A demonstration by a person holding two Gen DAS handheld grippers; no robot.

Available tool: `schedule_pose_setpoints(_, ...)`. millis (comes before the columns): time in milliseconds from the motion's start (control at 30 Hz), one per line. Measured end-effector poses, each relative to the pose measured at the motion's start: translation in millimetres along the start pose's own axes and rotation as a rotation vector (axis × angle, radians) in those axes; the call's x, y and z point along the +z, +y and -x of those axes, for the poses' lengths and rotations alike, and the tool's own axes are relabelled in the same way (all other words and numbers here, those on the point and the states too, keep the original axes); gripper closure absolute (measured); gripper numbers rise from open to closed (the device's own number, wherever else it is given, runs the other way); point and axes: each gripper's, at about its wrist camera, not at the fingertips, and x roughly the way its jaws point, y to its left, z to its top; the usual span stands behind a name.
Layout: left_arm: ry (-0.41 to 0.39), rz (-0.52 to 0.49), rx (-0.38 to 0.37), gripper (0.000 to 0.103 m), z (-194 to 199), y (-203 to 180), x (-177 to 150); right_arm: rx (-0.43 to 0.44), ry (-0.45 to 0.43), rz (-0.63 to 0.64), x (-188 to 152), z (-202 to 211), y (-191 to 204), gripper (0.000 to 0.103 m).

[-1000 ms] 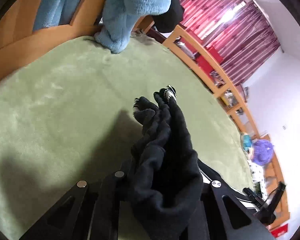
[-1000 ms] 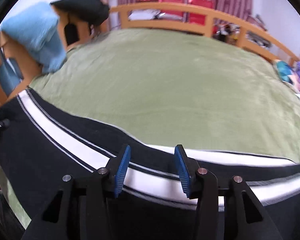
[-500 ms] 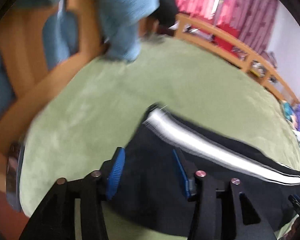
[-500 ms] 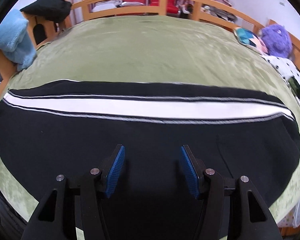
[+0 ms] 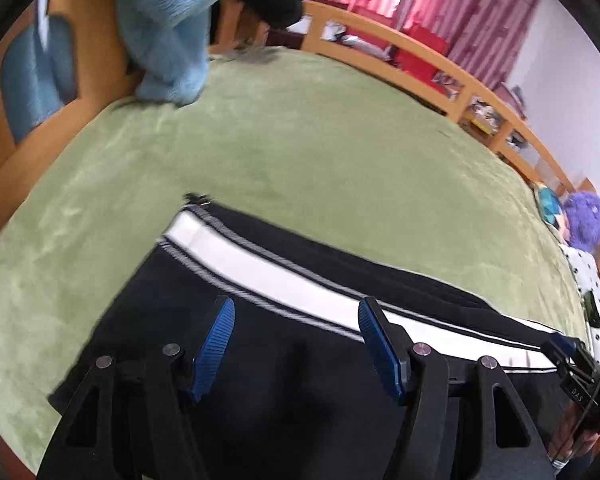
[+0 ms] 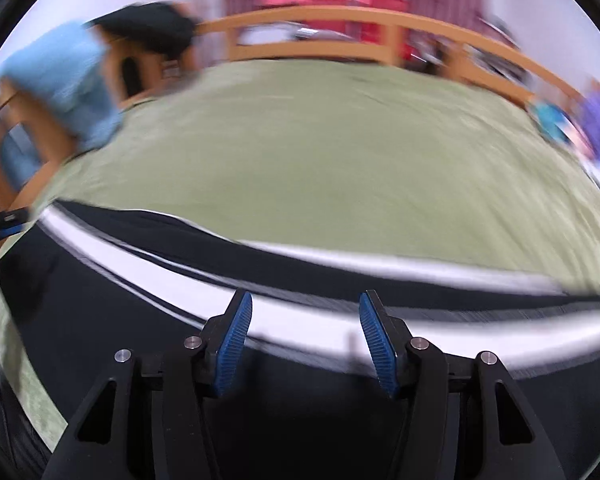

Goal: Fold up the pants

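Cloth, wood and ribbed plastic

The pants (image 5: 284, 364) are matt black knit with a smooth white stripe; the bed cover (image 5: 300, 152) is plush green fleece; the bed rail (image 5: 452, 80) is smooth pale wood; left hand-held gripper (image 5: 296, 344) pads (image 5: 214, 346) are ribbed blue.

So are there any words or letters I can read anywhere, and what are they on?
"DAS": small white letters on the other gripper's black body, at the left wrist view's right edge.
Nothing readable on the pants.
The right wrist view is too blurred to show any.
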Motion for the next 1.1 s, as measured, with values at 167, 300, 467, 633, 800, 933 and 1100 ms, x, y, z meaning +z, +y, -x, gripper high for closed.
schedule_pose_setpoints(167, -0.001, 0.056, -0.012, 0.040, 7.6, 39.1, 2.1, 0.147, 0.026, 0.153, 32.4, -48.4, 74.4, 0.080)
schedule_pose_setpoints(300, 0.019, 0.060, -0.042, 0.040, 3.3, 60.7, 6.1, 0.164, 0.070, 0.218, 40.7, -76.1, 105.5, 0.075)
schedule_pose_setpoints(467, 0.040, 0.058, -0.115, 0.040, -8.2, 67.9, 6.7, 0.161, 0.143, 0.264, 44.9, -106.3, 124.9, 0.070)
schedule_pose_setpoints(633, 0.053, 0.055, -0.144, 0.039, -14.6, 72.9, 6.9, 0.080, 0.185, 0.360, 38.7, -125.0, 148.4, 0.099)
schedule_pose_setpoints(800, 0.002, 0.053, -0.149, 0.039, -6.0, 81.1, 16.2, 0.073, 0.080, 0.270, 61.5, -96.2, 136.2, 0.100)
schedule_pose_setpoints(933, -0.012, 0.069, -0.145, 0.037, -14.4, 78.2, 28.2, 0.034, 0.088, 0.247, 70.7, -110.9, 134.3, 0.100)
schedule_pose_setpoints(1100, -0.013, 0.048, -0.066, 0.037, -35.1, 67.8, 41.0, 0.009, 0.153, 0.242, 58.9, -141.5, 136.4, 0.094)
